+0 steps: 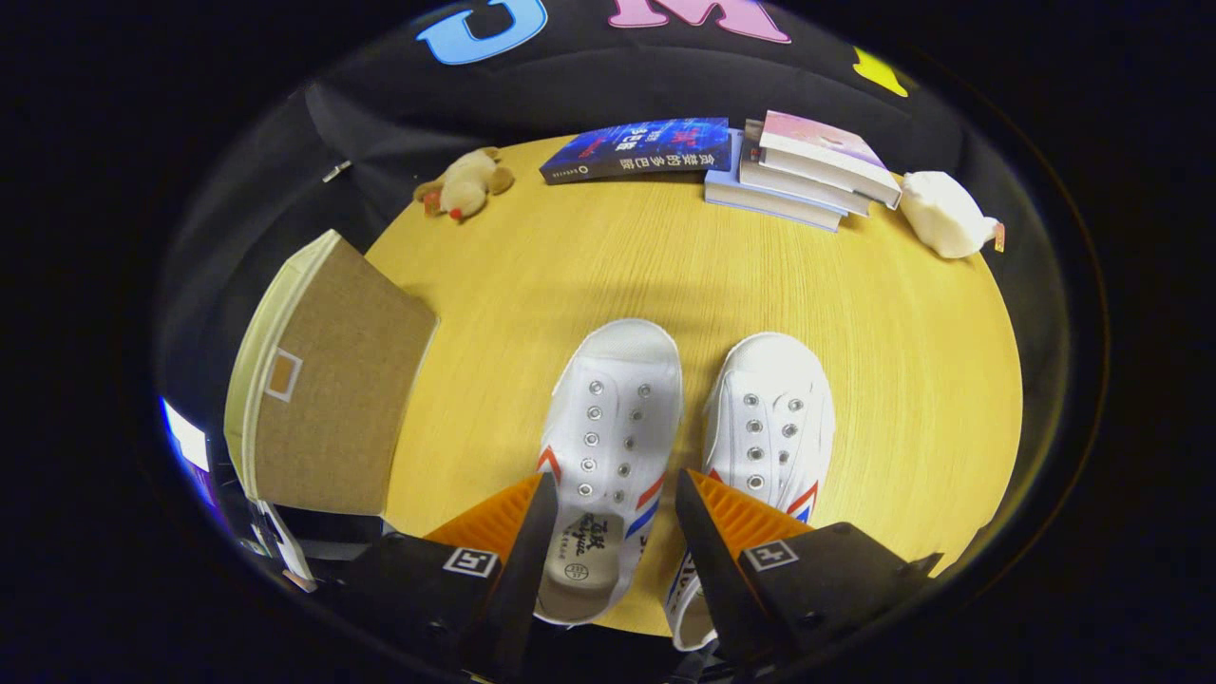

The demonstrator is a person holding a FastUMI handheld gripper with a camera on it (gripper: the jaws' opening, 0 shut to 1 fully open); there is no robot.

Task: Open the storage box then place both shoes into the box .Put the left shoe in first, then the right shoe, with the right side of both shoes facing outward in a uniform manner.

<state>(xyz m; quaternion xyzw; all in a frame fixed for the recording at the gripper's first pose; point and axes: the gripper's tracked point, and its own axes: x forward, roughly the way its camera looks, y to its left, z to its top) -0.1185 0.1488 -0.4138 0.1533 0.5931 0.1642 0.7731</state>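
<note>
My gripper (608,499) hangs over the near edge of the round wooden table (912,399) with its fingers spread wide and nothing pinched between them. Two white shoes stand side by side below me, toes pointing away. The left shoe (608,446) sits in the gap between my fingers, its heel opening and insole right between the tips, though I cannot tell whether either finger touches it. The right shoe (771,418) lies just beside it, partly under my right finger, its toe reaching past the tip. There is one storage box (328,389), tan with a pale rim, off to the left of my left finger at the table's edge, its lid closed. Beyond the shoes comes bare tabletop, then the far rim: one dark blue book (636,150) lying flat, a stack of three books (807,171) next to it, one brown plush toy (465,185) toward the left, and one white plush toy (945,217) on the right.
</note>
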